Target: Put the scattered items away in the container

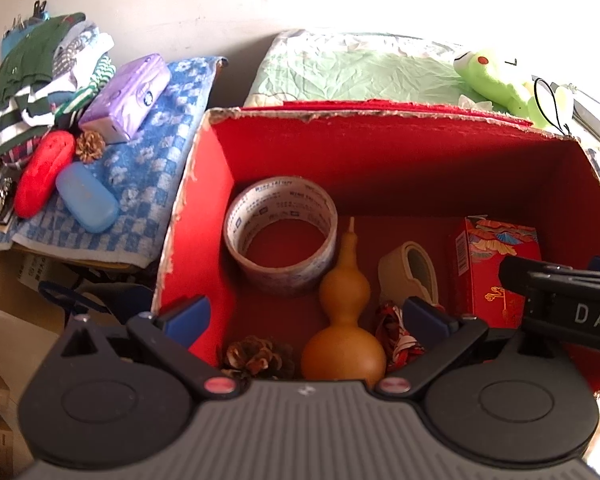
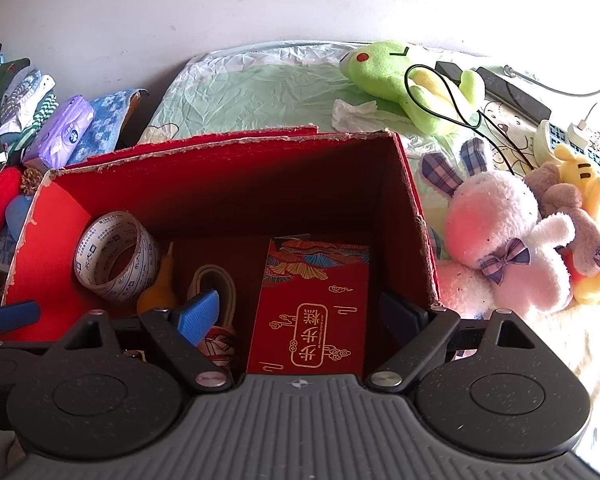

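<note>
A red cardboard box (image 1: 380, 148) stands open on the bed; it also shows in the right wrist view (image 2: 228, 184). Inside lie a printed tape roll (image 1: 280, 236), a tan gourd (image 1: 346, 320), a pine cone (image 1: 258, 356), a beige tape roll (image 1: 410, 274), a red patterned item (image 1: 396, 328) and a red gift box (image 2: 316, 304). My left gripper (image 1: 306, 316) is open and empty above the gourd. My right gripper (image 2: 300, 314) is open and empty above the gift box.
On a blue checked towel (image 1: 156, 168) left of the box lie a purple tissue pack (image 1: 128, 96), a red case (image 1: 44, 172), a blue case (image 1: 86, 196) and a second pine cone (image 1: 90, 146). Plush toys (image 2: 508, 248) and cables (image 2: 460, 112) lie to the right.
</note>
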